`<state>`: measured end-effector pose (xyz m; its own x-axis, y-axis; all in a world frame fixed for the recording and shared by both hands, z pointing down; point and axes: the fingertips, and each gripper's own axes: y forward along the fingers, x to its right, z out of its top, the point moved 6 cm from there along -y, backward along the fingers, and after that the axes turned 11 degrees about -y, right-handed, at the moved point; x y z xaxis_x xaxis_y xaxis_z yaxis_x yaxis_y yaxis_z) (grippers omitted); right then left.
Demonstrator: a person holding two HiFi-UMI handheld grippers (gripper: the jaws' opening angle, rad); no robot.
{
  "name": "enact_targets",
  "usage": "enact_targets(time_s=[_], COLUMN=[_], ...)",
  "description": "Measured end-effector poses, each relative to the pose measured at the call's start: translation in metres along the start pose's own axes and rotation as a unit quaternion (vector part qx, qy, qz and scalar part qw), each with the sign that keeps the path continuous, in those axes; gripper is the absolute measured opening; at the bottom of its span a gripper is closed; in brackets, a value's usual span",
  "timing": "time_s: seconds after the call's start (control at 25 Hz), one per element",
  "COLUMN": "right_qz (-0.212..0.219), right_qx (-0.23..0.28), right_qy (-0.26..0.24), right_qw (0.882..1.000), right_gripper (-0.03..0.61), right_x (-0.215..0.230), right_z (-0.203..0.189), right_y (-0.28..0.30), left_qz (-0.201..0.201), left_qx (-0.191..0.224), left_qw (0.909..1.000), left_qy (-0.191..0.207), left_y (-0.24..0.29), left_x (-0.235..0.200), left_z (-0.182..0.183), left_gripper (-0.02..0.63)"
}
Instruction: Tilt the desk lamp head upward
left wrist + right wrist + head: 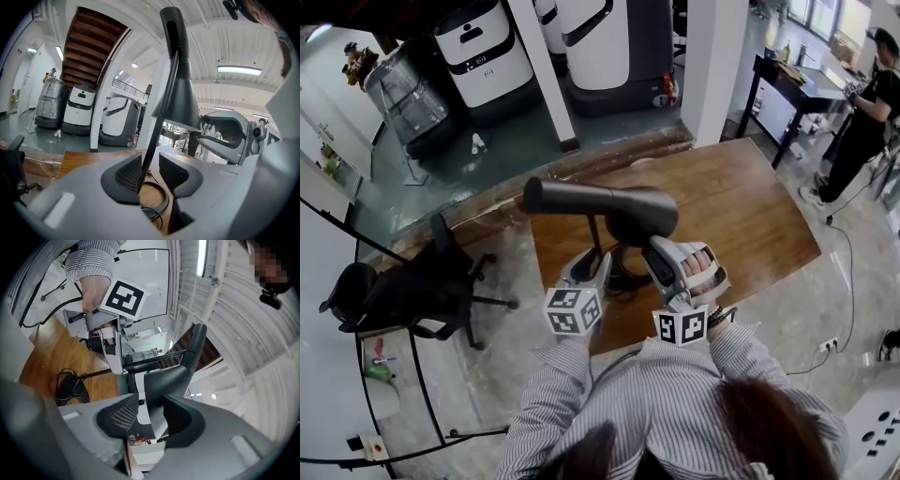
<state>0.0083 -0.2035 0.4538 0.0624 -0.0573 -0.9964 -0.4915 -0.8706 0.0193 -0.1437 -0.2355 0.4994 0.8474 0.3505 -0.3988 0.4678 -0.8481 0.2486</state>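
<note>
Both open | left claw (150,165) astride stem (160,121) | right claw (151,405) astride lamp head (165,379)

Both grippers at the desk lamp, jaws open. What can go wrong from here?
1. Left gripper is open round the thin stem, not clamping; lifting the shade may tip or slide the lamp.
2. Right gripper straddles that smooth tapered shade; a closing grip could slip off.
3. The loose cable by the base might snag.
</note>
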Motion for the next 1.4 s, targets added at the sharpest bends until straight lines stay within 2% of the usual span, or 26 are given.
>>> enact_targets(time_s=[0.2, 0.36, 0.96, 1.4], right_qz=[-0.029, -0.04, -0.004, -0.066], right_qx=[0.005, 0.018, 0.036, -0.017], right_qy=[-0.027, -0.012, 0.025, 0.073], right_qw=[0.999, 0.999, 0.999, 0.995], right_gripper=[0.153, 0.138, 0.129, 0.129], right_x=[-0.004, 0.0, 0.009, 0.045], right_z=[-0.001, -0.004, -0.009, -0.054], right_y=[0.002, 0.003, 0.0, -0.002], left_qz=[-0.002, 0.0, 0.007, 0.016], left_qx=[0.002, 0.003, 0.01, 0.006], left_qw=[1.0, 1.0, 0.9999, 0.9998], left_qy=[-0.008, -0.006, -0.001, 0.011], left_y=[0.005, 0.005, 0.005, 0.006], left_x=[-0.002, -0.004, -0.004, -0.005], left_z=[-0.001, 0.0, -0.002, -0.002], left_gripper=[0.118, 0.08, 0.077, 0.071])
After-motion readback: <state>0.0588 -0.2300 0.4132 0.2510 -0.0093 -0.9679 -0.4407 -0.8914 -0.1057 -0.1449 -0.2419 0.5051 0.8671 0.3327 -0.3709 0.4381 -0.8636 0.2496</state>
